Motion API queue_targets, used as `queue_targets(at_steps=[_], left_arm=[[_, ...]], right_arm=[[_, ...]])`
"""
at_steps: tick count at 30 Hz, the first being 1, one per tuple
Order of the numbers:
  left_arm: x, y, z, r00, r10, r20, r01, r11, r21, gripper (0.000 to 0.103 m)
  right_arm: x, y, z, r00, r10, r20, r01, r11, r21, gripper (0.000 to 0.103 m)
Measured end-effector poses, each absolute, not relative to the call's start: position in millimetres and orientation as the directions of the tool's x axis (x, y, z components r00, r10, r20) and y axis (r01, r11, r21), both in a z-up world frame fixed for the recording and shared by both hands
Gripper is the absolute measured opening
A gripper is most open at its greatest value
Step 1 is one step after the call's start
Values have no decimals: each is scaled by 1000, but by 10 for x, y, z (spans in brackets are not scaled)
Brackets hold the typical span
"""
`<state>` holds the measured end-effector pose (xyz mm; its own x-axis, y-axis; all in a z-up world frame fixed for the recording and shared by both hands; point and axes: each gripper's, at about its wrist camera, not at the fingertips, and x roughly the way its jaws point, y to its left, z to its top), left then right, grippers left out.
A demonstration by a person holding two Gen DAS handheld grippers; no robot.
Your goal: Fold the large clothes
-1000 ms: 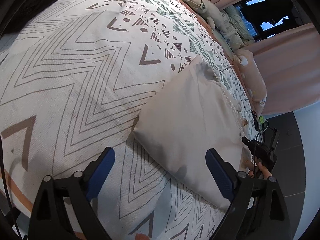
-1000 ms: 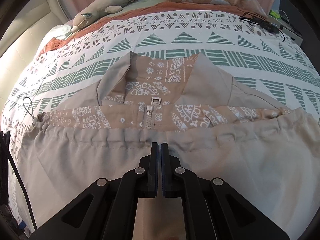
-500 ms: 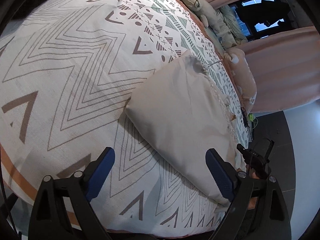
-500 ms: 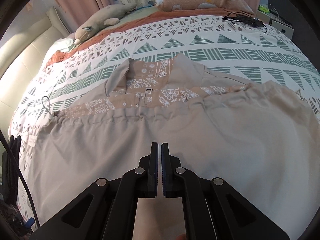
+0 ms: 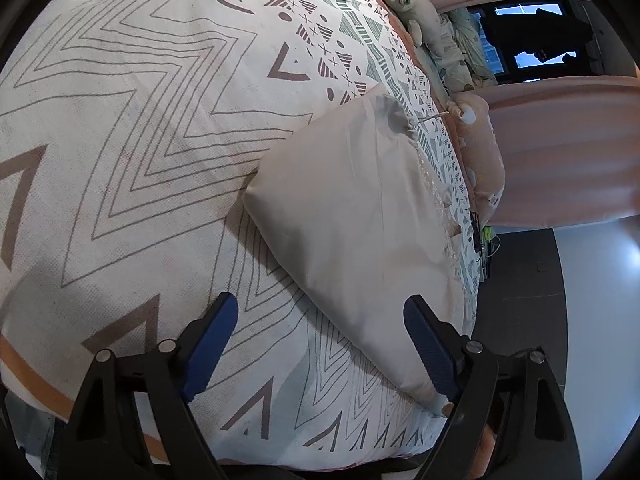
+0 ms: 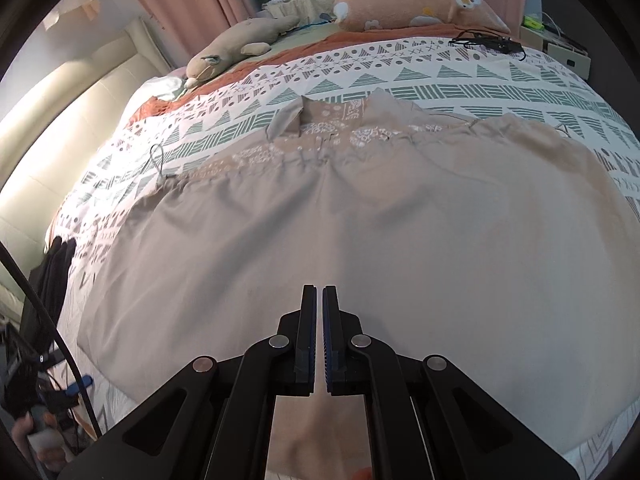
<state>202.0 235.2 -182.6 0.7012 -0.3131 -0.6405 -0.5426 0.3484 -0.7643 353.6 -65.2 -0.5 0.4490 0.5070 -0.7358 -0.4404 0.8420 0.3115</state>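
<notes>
While pressed together, right gripper (image 6: 319, 300) above jacket (image 6: 360, 232) | left gripper (image 5: 320, 328) spread, narrowing, seemingly clear of it

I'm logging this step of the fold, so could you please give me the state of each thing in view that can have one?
Jacket: folded once, lying flat on the bed, patterned lining and zipper showing at the far edge.
Drawcord: loose, looped on the bedspread.
Left gripper: open, just been closing a little, nothing between the jaws.
Right gripper: shut, empty, over the jacket.
Plush toy: lying on its side near the headboard.
</notes>
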Motion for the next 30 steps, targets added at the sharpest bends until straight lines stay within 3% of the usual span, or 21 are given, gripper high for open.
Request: queue_targets(at_steps=[3, 5, 12, 15, 18, 21, 27, 30], left_arm=[[2157, 2379, -1861, 704, -327, -630, -526, 357, -772, 85], [2268, 2406, -1879, 685, -319, -655, -540, 380, -751, 77], [2489, 2554, -1902, 701, -315, -640, -520, 387, -761, 74], [2511, 2575, -1890, 710, -305, -635, -518, 385, -764, 66], [2536, 2547, -1824, 725, -302, -619, -485, 414, -770, 66], [2571, 2526, -1795, 728, -316, -608, -456, 439, -775, 66], [2676, 2565, -1937, 729, -345, -591, -454, 401, -795, 66], [2767, 2557, -1962, 734, -342, -587, -447, 408, -796, 66]], right_arm=[[3434, -701, -42, 433, 524, -734, -442, 833, 333, 0], [3368, -747, -56, 435, 524, -732, -446, 832, 331, 0], [3074, -778, -53, 419, 583, -696, -505, 787, 354, 0], [3016, -723, -160, 398, 538, -743, -523, 798, 298, 0], [3083, -661, -389, 355, 455, -817, -521, 822, 232, 0], [3108, -674, -413, 353, 463, -813, -546, 807, 223, 0], [3222, -903, -528, 288, 584, -759, -500, 768, 400, 0], [3261, -952, -549, 284, 585, -759, -504, 765, 401, 0]])
